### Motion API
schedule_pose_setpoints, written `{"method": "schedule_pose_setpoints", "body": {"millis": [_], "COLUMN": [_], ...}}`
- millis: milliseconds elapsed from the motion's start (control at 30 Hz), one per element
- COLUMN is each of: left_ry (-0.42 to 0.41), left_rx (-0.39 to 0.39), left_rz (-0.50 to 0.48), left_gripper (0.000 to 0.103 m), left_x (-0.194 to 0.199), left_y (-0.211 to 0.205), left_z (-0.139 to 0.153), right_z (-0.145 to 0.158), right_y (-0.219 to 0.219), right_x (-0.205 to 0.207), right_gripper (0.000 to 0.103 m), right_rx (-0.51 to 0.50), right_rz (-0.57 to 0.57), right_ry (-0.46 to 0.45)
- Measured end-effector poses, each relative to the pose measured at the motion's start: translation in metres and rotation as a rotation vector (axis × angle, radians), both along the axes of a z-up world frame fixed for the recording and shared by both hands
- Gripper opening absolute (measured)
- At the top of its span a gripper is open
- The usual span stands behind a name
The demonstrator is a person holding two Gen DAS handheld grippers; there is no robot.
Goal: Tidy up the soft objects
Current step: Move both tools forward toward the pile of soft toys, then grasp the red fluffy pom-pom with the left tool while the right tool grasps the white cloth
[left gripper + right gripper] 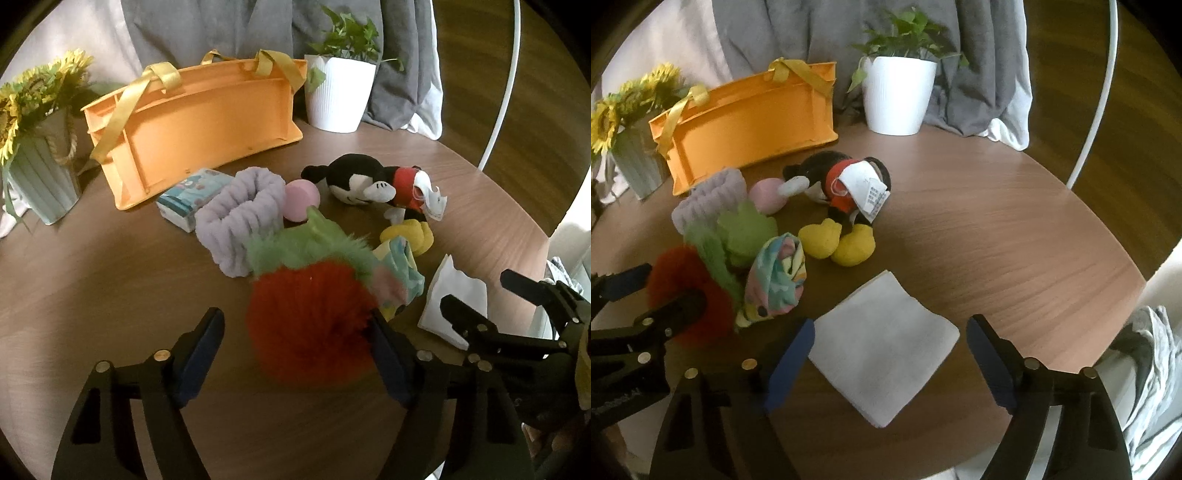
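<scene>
Both grippers are shown lowered over a round wooden table (pixel 997 221), each set astride a different soft object. The left gripper (pixel 295 343) is spread around a red-and-green fuzzy toy (pixel 310 317); 1 pad appears to brush the fur on the right side, while a clear gap remains on the left — nothing is pinched yet. The right gripper (pixel 886 354) is likewise spread, its 2 fingers standing either side of a folded white cloth (pixel 882 347) that lies flat on the table, untouched.

The remaining soft objects — a lilac band (pixel 240 218), a pink ball (pixel 301 199), a mouse plush (pixel 369 184) and a patterned cloth (pixel 399 273) — are clustered between the grippers and an orange basket (pixel 199 122) at the back, judged to be the destination.

Risks are judged as follows. The fuzzy toy touches the patterned cloth, so the latter may be dragged along. The white cloth is thin and flat; only its top layers may be caught, and it may unfold on lifting. The 2 grippers stand close together, so a collision is possible.
</scene>
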State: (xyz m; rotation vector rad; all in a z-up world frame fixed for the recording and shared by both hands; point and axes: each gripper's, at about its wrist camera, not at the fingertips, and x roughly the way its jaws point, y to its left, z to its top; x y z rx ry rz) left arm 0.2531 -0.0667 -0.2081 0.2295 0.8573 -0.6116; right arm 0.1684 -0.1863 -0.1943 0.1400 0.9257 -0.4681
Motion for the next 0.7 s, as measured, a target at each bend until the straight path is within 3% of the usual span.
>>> {"method": "schedule_pose_setpoints", "body": {"millis": [233, 400, 700], "left_ry": [0.030, 0.061, 0.048], "left_rx": [-0.019, -0.037, -0.038], "left_rz": [-0.015, -0.038, -0.043], "left_gripper": [0.063, 0.045, 0.039], "left_x": [0.006, 0.007, 0.005], "left_y": [-0.005, -0.007, -0.004], "left_z": [-0.008, -0.013, -0.009], "right_z": [-0.013, -0.017, -0.017], "right_y": [-0.004, -0.004, -0.001], "right_x": [0.005, 0.004, 0.002], "right_gripper": [0.075, 0.066, 0.031], "right_rx": [0.041, 0.069, 0.091], "right_rz": [0.001, 0.000, 0.015], "right_ry": [0.024, 0.030, 0.006]}}
